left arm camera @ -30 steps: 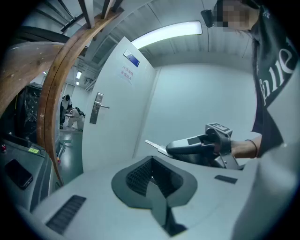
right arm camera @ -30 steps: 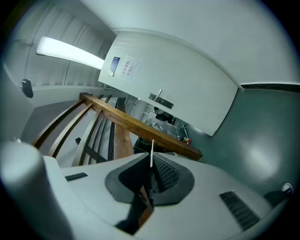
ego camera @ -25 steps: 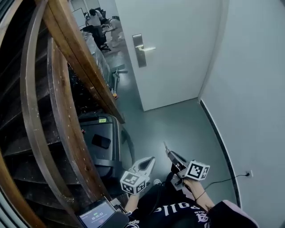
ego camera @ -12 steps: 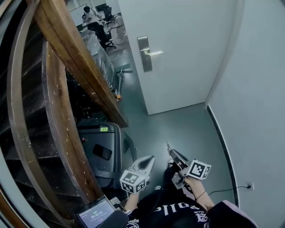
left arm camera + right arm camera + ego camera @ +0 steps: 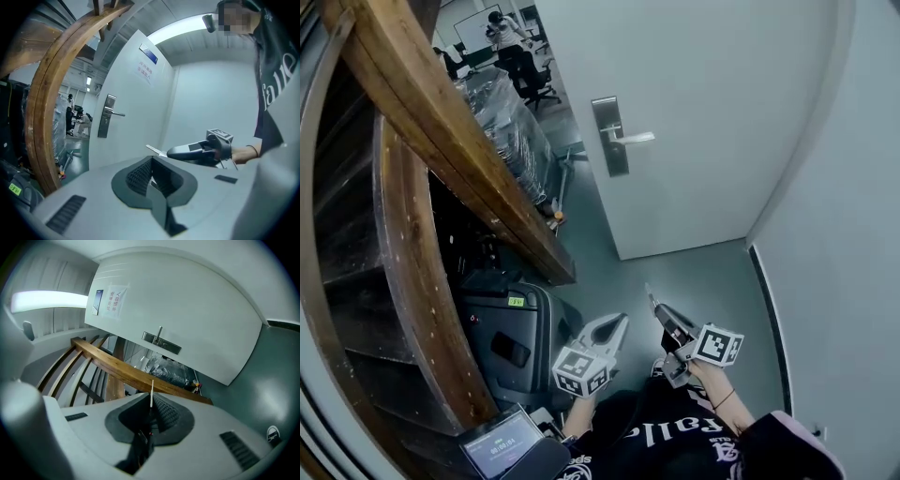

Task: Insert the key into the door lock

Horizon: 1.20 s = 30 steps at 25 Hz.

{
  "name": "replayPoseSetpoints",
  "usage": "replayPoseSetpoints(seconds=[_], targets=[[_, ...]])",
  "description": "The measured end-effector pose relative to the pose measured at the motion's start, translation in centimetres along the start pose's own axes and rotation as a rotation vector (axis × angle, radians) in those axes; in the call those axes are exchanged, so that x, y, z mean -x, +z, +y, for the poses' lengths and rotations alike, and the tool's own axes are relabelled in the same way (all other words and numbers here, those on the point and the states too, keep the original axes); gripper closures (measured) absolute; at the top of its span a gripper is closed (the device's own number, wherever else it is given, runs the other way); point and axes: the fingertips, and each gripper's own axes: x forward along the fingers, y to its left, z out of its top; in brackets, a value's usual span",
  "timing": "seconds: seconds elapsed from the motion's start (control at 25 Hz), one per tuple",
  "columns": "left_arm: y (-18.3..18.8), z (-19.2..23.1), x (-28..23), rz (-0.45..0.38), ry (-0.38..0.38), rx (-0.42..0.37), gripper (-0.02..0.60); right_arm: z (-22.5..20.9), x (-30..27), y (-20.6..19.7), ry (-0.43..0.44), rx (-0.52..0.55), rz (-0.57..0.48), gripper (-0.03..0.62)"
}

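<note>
My right gripper (image 5: 660, 317) pinches the thin silver key (image 5: 151, 392), blade jutting forward. Left gripper (image 5: 614, 330): jaws pressed together, nothing between. Steel lock plate (image 5: 610, 137) on white door (image 5: 703, 84), far ahead, well apart.

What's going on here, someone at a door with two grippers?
A person faces a white door with a gripper in each hand. The right gripper is shut on a key, whose blade sticks out past the jaws toward the door. The left gripper is shut with nothing in it. Both are held low near the person's body, well apart from the handle plate, so the key is not yet in the lock. A wooden stair rail runs along the left.
</note>
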Motion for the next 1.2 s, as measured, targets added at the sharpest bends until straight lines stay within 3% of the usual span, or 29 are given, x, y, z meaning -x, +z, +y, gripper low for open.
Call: replayPoseSetpoints(seconds=[0.48, 0.76, 0.92, 1.08, 1.2], targets=[[3.0, 6.0, -6.1, 0.006, 0.043, -0.011, 0.577, -3.1, -6.5, 8.1, 0.001, -0.018, -0.009, 0.559], [6.0, 12.0, -10.9, 0.018, -0.031, -0.067, 0.577, -3.7, -13.4, 12.4, 0.022, -0.016, -0.059, 0.559], [8.1, 15.7, -13.0, 0.023, -0.07, -0.098, 0.577, -5.0, -17.8, 14.2, -0.039, -0.04, -0.075, 0.559], [9.4, 19.0, -14.3, 0.022, -0.094, -0.113, 0.577, -4.9, -22.6, 16.7, 0.001, -0.018, -0.106, 0.559], [10.0, 21.1, -14.7, 0.018, -0.105, -0.115, 0.577, -6.5, -25.2, 18.3, -0.053, -0.073, -0.137, 0.559]])
